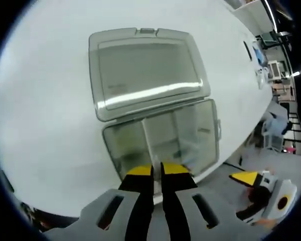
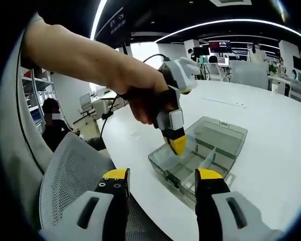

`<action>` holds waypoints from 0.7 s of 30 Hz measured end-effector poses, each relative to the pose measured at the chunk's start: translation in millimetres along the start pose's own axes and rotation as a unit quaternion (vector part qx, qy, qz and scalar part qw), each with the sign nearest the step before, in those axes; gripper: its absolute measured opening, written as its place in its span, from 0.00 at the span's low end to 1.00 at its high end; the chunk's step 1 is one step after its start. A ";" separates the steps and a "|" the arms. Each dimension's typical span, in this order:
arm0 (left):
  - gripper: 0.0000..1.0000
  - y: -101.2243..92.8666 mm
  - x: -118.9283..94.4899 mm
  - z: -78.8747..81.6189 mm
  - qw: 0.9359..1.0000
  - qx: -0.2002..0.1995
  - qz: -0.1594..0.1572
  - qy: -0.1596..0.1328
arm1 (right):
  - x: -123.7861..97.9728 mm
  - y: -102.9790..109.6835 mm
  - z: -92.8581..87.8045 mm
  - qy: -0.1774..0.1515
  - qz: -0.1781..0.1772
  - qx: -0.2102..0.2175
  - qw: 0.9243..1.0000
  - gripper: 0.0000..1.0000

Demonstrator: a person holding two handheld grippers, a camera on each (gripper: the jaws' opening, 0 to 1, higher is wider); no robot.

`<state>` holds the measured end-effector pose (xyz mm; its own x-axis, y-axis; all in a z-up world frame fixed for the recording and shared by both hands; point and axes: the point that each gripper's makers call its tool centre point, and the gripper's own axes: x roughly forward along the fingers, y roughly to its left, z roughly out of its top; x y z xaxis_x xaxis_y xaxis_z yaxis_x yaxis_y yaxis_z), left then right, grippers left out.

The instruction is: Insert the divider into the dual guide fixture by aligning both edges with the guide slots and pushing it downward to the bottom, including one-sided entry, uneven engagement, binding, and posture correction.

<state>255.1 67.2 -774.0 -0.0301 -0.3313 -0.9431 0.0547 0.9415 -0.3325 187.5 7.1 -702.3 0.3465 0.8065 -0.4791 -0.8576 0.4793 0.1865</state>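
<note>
Fixture: a clear plastic compartment box (image 1: 160, 138) sits open on the white counter (image 1: 45, 100), near the counter's edge. Its hinged lid (image 1: 148, 70) lies folded flat on the far side of the tray.
Fixture, right gripper view: the same box (image 2: 200, 155) lies beyond the right jaws, with its lid (image 2: 218, 133) spread toward the far right.
Divider: a thin translucent panel (image 1: 163, 133) stands upright inside the tray and splits it into compartments. Whether it is seated to the bottom cannot be told. In the right gripper view, low clear partitions (image 2: 206, 159) cross the tray interior.
Left hand-held gripper: its yellow-tipped black jaws (image 1: 157, 170) are pressed together with only a narrow slit between them, clenched, at the near wall of the tray. Whether anything is pinched between the tips cannot be told.
Left hand-held gripper, right gripper view: the tool (image 2: 177, 144) points steeply downward with its yellow tip at the near-left corner of the box. A person's hand (image 2: 143, 95) grips its body, with the bare forearm reaching in from the upper left.
Right hand-held gripper: its jaws (image 2: 161, 178) stand wide apart, released, and hold nothing. It hangs off the counter edge, above a grey mesh chair back (image 2: 75, 170).
Right hand-held gripper, left gripper view: a yellow tip (image 1: 246, 178) shows at the lower right, beyond the counter edge.
Surroundings: an open office with desks, monitors and ceiling light strips lies behind the counter.
</note>
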 end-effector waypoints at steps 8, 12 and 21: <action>0.02 -0.2 1.3 -1.0 1.000 0.001 0.003 0.002 | 0.3 0.0 -0.3 -0.001 0.001 0.000 1.000 0.49; 0.02 -0.3 1.5 -0.8 1.000 0.005 0.006 0.004 | 0.5 -0.2 -0.4 -0.001 0.001 0.001 1.000 0.49; 0.02 -2.4 2.0 -1.1 0.999 0.029 0.023 0.007 | 0.0 0.3 -0.1 -0.001 0.000 0.001 1.000 0.49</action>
<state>253.7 64.3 -775.1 -0.0407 -0.2863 -0.9573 0.1141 0.9505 -0.2891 187.2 7.2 -702.4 0.3465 0.8077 -0.4770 -0.8572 0.4792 0.1886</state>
